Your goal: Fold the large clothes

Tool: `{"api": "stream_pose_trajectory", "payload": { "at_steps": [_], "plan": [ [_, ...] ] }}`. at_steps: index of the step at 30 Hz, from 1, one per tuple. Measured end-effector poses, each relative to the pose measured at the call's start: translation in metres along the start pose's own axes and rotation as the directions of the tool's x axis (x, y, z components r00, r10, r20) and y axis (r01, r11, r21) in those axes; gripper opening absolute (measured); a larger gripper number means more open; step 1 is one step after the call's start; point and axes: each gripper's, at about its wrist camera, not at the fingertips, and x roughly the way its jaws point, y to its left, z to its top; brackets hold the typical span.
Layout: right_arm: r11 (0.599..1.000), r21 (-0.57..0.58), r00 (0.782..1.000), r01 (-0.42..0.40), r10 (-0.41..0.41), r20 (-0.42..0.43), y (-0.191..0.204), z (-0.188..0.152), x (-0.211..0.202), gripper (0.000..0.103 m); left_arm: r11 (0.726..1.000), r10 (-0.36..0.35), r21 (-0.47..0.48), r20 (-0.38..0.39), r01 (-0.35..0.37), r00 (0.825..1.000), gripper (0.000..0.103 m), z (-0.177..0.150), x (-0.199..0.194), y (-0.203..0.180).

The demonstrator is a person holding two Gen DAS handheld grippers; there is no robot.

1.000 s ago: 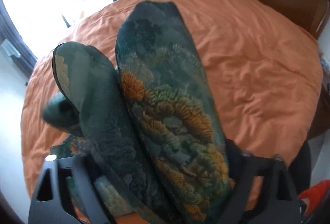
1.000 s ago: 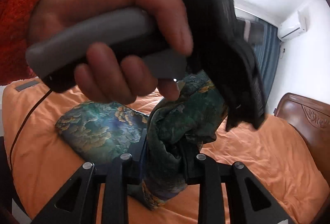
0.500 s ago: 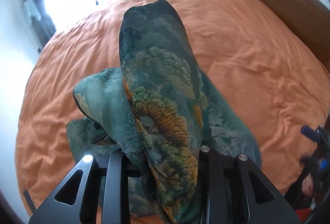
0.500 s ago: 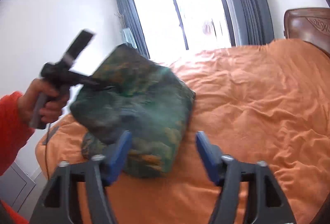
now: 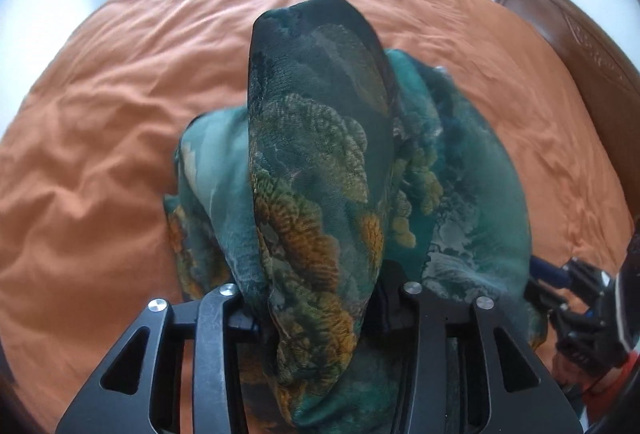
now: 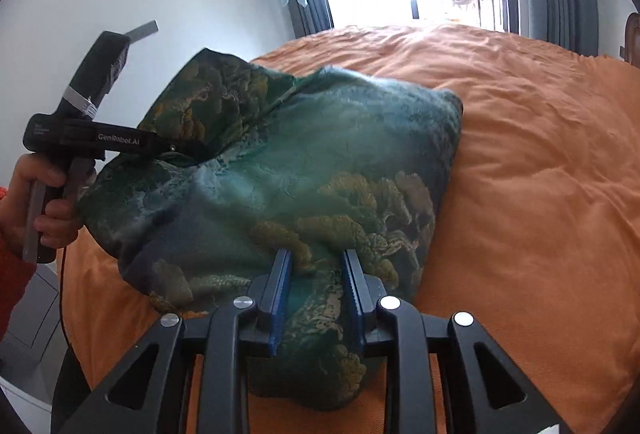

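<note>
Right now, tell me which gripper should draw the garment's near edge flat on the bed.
Right, probably. The right gripper has the near edge of the green garment between its blue pads, jaws closing, low over the orange bed. The left gripper is buried in a raised bunch, jaws opening.

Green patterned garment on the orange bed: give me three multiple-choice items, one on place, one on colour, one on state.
1. Where does the green patterned fabric garment lie?
A. on a wooden floor
B. on the orange bedspread
C. on a white chair

2. What colour are the right gripper pads?
A. blue
B. red
C. yellow

3. What is between the left gripper jaws?
A. nothing
B. a grey towel
C. a bunch of the garment

Answers: 1 B, the cloth rests on the orange cover. 2 A, the right wrist view shows blue pads, closing with fabric between them. 3 C, fabric rises from between the opening jaws.
</note>
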Motion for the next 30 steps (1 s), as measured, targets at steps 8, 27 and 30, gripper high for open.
{"api": "stream_pose_trajectory", "payload": {
  "at_steps": [8, 27, 30],
  "plan": [
    [0.999, 0.034, 0.996, 0.011, -0.007, -0.09, -0.011, -0.007, 0.044, 0.024, 0.986, -0.115, -0.116, 0.031, 0.117, 0.993, 0.051, -0.019, 0.032, 0.035],
    [0.972, 0.235, 0.98, -0.018, 0.064, -0.19, -0.037, 0.159, 0.128, 0.032, 0.986, -0.085, -0.142, 0.042, 0.09, 0.996, 0.068, -0.032, -0.007, 0.066],
    [0.976, 0.214, 0.967, 0.049, 0.007, -0.253, -0.033, 0.142, 0.158, 0.031, 0.979, -0.095, -0.18, 0.015, 0.096, 0.995, 0.067, -0.034, 0.007, 0.072]
  ]
}}
